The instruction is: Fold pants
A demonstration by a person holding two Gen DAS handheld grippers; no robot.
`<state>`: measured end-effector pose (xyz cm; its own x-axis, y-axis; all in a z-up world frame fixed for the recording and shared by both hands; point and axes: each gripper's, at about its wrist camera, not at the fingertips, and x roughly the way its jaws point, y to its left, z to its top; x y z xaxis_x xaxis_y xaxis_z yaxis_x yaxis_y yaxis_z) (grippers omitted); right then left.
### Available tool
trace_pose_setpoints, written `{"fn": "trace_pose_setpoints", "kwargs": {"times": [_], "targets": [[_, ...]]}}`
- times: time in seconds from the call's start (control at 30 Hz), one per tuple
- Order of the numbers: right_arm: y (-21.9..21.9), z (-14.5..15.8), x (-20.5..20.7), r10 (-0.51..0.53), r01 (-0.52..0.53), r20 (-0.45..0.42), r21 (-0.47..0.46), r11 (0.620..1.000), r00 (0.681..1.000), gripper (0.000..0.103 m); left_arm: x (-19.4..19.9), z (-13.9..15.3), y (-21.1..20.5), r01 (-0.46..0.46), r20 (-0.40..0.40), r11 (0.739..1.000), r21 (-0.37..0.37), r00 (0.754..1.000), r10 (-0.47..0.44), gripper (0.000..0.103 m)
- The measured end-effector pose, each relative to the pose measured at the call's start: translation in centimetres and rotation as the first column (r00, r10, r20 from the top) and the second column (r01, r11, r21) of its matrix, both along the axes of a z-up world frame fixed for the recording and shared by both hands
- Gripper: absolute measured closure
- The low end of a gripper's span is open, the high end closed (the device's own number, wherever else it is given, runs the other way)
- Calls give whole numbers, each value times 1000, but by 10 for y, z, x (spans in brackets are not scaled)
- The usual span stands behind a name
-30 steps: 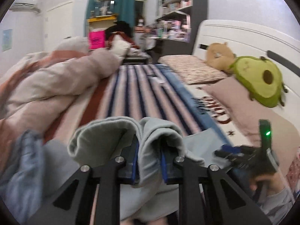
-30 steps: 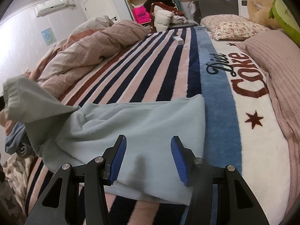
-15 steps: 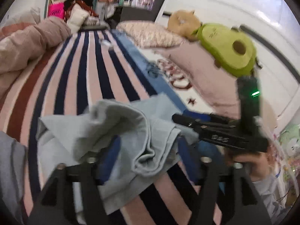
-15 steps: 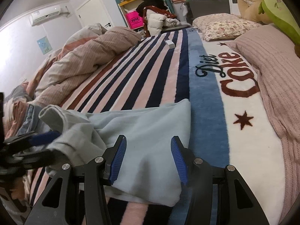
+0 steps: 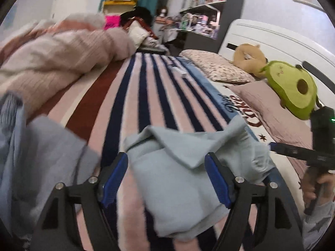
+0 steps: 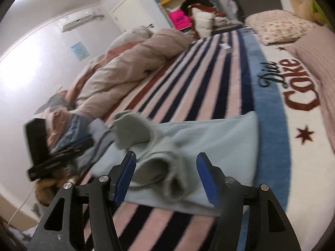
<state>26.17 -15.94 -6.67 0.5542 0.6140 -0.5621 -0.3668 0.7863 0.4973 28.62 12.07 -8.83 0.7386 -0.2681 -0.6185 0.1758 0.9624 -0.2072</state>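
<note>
The light blue pants point(image 5: 178, 175) lie folded in a loose bundle on the striped blanket point(image 5: 146, 96). My left gripper point(image 5: 166, 179) is open just above them, its blue pads on either side of the bundle and holding nothing. In the right wrist view the pants point(image 6: 209, 138) lie flat with a rumpled, rolled end toward me. My right gripper point(image 6: 166, 177) is open over that rolled end. The left gripper shows at the left of that view point(image 6: 62, 156), and the right gripper shows at the right edge of the left wrist view point(image 5: 278, 147).
A pinkish duvet point(image 5: 62, 52) is heaped along the left of the bed. Blue-grey clothes point(image 5: 31, 156) lie at the near left. Pillows point(image 5: 217, 67), an avocado plush point(image 5: 293, 87) and a headboard point(image 5: 272, 37) are at the right. A "Diet Coke" print point(image 6: 293, 79) marks the blanket.
My left gripper let go of the pants end it held up, opened wide and drew back. That end now lies folded over on the rest. The right gripper stayed open.
</note>
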Motion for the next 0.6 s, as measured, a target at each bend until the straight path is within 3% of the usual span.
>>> {"fn": "trace_pose_setpoints", "kwargs": {"times": [0.07, 0.23, 0.4, 0.53, 0.6], "targets": [[11, -1, -6, 35, -34, -17, 28, 999, 999, 44, 1, -3, 6, 1, -1, 1000, -20, 1000, -1, 31], [27, -33, 0, 21, 1, -191, 113, 994, 981, 36, -1, -4, 6, 25, 1, 1000, -6, 1000, -25, 31], [46, -37, 17, -95, 94, -191, -16, 995, 977, 34, 2, -7, 9, 18, -5, 1000, 7, 1000, -18, 31], [56, -39, 42, -167, 153, -199, -84, 985, 966, 34, 4, -7, 19, 3, -11, 999, -39, 1000, -4, 31], [56, -40, 50, -199, 179, -190, -114, 977, 961, 50, 5, -8, 24, -6, -17, 998, -60, 1000, 5, 31]]}}
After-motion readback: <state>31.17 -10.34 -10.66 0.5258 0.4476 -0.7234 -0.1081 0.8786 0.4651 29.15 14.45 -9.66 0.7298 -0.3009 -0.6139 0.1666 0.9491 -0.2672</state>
